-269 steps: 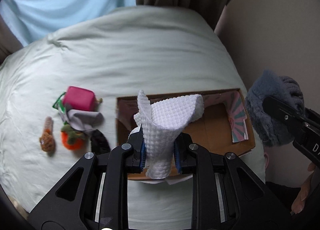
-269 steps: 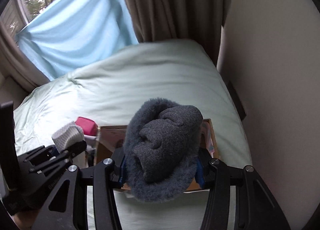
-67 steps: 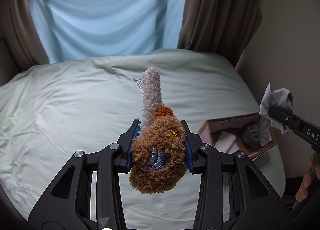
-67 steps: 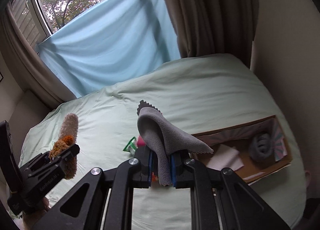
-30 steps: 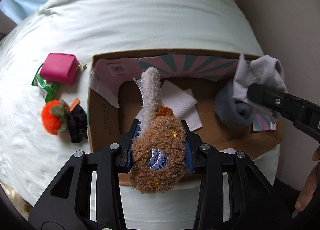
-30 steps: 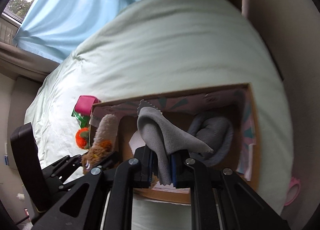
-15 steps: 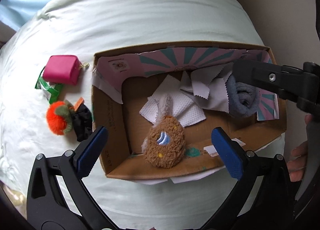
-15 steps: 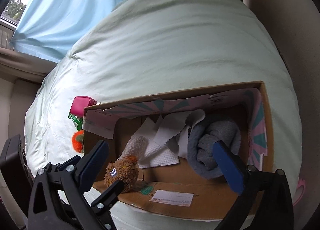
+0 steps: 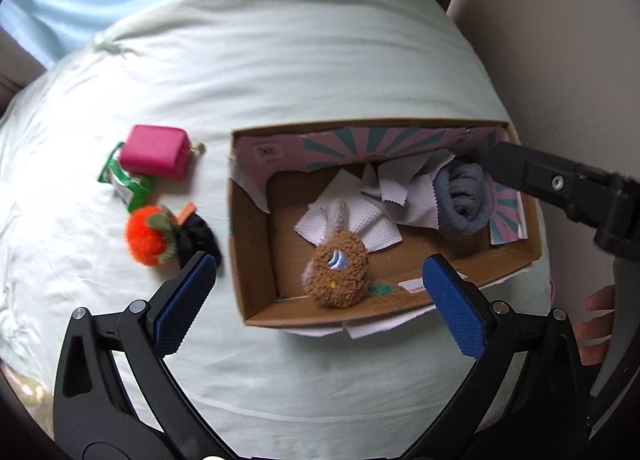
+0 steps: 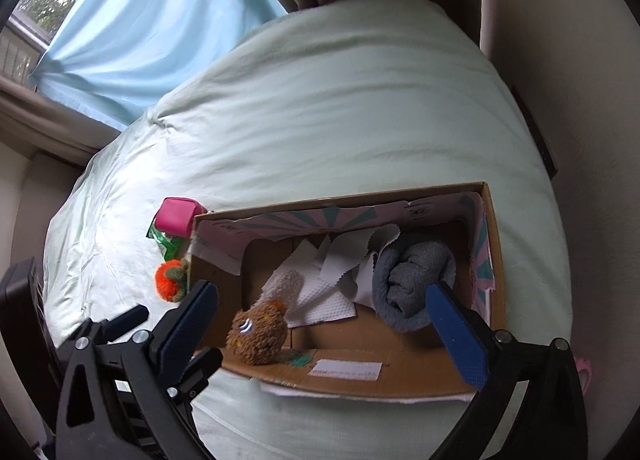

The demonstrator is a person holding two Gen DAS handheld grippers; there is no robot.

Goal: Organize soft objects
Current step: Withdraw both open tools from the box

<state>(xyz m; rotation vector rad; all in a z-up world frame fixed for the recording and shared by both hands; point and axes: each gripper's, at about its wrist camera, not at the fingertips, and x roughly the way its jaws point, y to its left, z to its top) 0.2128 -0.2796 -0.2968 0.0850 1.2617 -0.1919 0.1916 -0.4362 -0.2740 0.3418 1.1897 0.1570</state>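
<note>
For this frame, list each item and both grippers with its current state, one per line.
left gripper: open, empty
right gripper: open, empty
cardboard box: open-topped, on the bed
brown plush toy: inside box
white waffle cloth: inside box
grey knit hat: inside box, bunched
pink pouch: outside, on bed
orange plush: outside, on bed
black fabric item: outside, beside orange plush

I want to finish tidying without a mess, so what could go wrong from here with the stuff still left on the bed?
The orange pompom and black fabric piece touch; the open left gripper may grab both or snag one.

The pink pouch lies on a green wrapper, which could get dragged along.

The cardboard box sits on the soft bedsheet near the bed's edge; a push could tip or slide it.
</note>
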